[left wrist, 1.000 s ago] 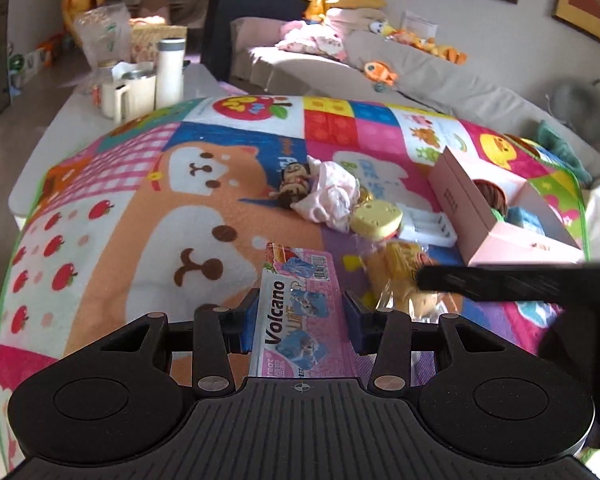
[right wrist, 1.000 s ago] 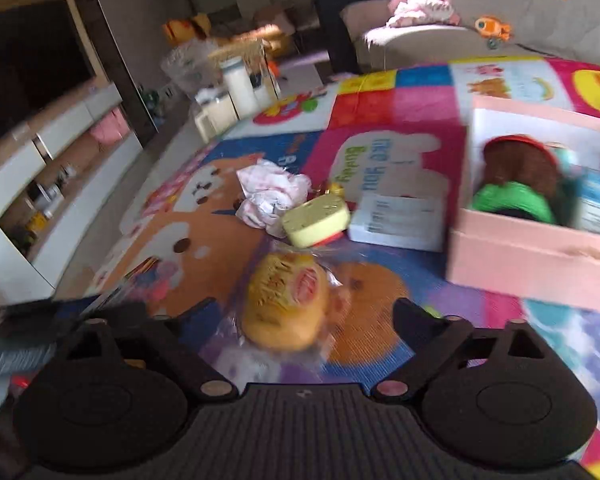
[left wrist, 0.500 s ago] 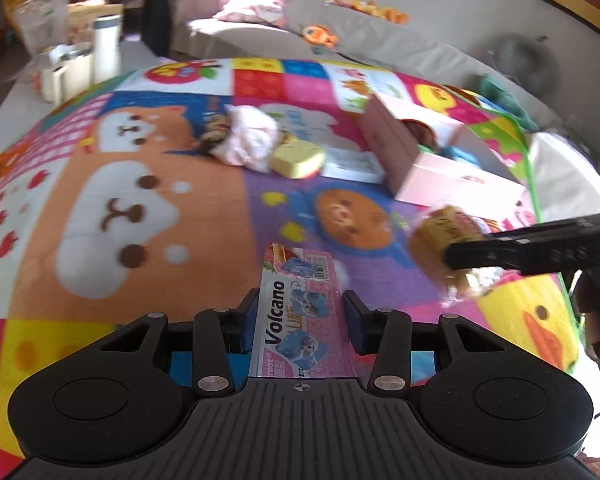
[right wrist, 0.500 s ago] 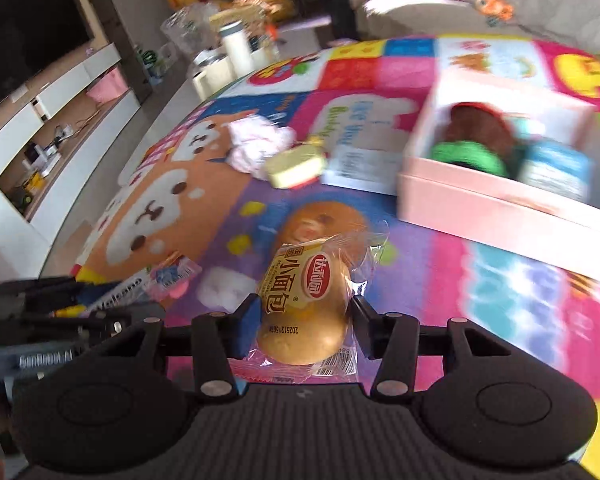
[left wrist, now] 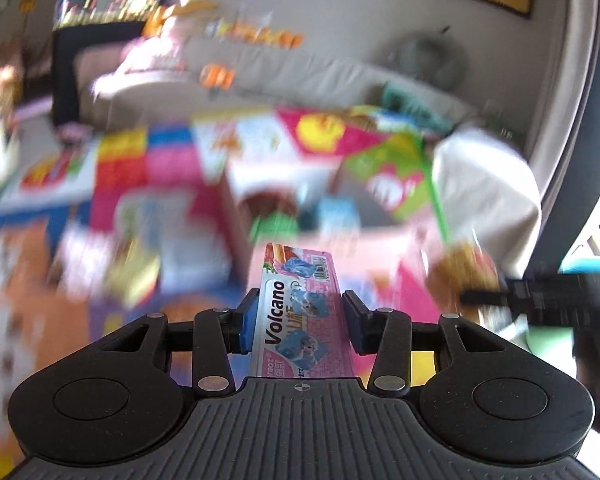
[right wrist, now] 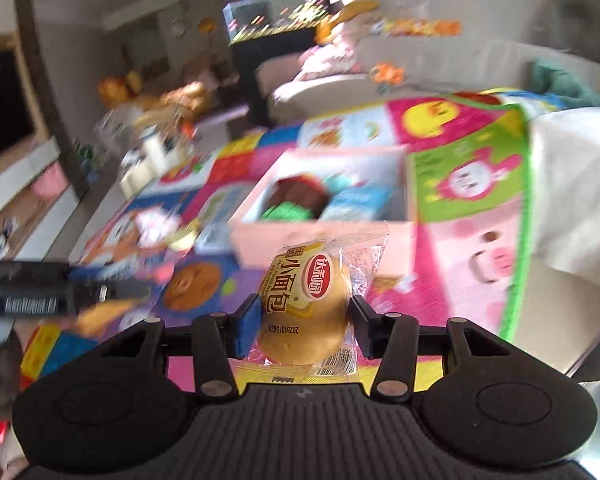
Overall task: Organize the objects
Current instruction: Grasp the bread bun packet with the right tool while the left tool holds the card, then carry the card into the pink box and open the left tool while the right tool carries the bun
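My left gripper (left wrist: 298,322) is shut on a pink Volcano packet (left wrist: 298,308) and holds it in the air in front of the pink box (left wrist: 340,240). My right gripper (right wrist: 302,322) is shut on a wrapped bread bun (right wrist: 306,300), held up just before the pink box (right wrist: 320,236). The box holds a brown and green item (right wrist: 296,200) and a blue pack (right wrist: 356,204). The right gripper (left wrist: 540,300) with the bun (left wrist: 462,276) shows at the right of the left wrist view. The left gripper (right wrist: 40,292) shows at the left of the right wrist view.
The colourful play mat (right wrist: 472,184) covers the surface. A white flat box (right wrist: 212,236), a yellow item (right wrist: 184,236) and a white cloth doll (right wrist: 156,224) lie left of the pink box. A sofa (right wrist: 440,60) with toys stands behind. Both views are blurred.
Both grippers have lifted and moved toward the pink box with their loads. The pink box now sits straight ahead of both cameras.
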Demonstrator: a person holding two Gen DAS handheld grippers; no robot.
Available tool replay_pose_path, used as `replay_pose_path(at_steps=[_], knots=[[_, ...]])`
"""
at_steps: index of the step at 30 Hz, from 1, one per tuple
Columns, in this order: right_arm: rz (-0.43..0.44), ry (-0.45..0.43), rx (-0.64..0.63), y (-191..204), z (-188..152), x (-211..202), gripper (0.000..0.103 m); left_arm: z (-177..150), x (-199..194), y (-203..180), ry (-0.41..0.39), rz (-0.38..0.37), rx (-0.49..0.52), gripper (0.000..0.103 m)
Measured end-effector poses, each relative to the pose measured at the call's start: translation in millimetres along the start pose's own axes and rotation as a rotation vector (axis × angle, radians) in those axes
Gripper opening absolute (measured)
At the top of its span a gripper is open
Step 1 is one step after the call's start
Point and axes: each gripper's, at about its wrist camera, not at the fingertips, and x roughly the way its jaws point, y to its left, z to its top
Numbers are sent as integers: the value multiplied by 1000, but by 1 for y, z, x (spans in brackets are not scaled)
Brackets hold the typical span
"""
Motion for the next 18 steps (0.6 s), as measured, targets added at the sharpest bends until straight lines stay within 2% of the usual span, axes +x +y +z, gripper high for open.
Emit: replay_pose_path(at_steps=[2, 5, 7, 8, 11, 13, 18], knots=[[-19, -38, 41, -16, 3, -1, 48, 26, 26, -9, -33, -20, 3, 47], [-29, -69, 100, -37, 6, 3, 48, 55, 81, -12, -55, -84, -74, 47], [-35, -76, 128, -48, 7, 8, 48, 63, 117, -13, -64, -95, -118, 47], [-40, -77, 137, -53, 7, 11, 48, 64, 134, -13, -56, -80, -121, 47], [-56, -72, 146, -63, 6, 20, 48, 55, 174, -15, -13, 44, -84, 48], [-71, -71, 135, -67, 3, 22, 48, 42, 184, -13, 26, 83, -65, 50], [-85, -67, 126, -74, 2, 33, 48, 23, 162, -16, 51, 68, -9, 49]])
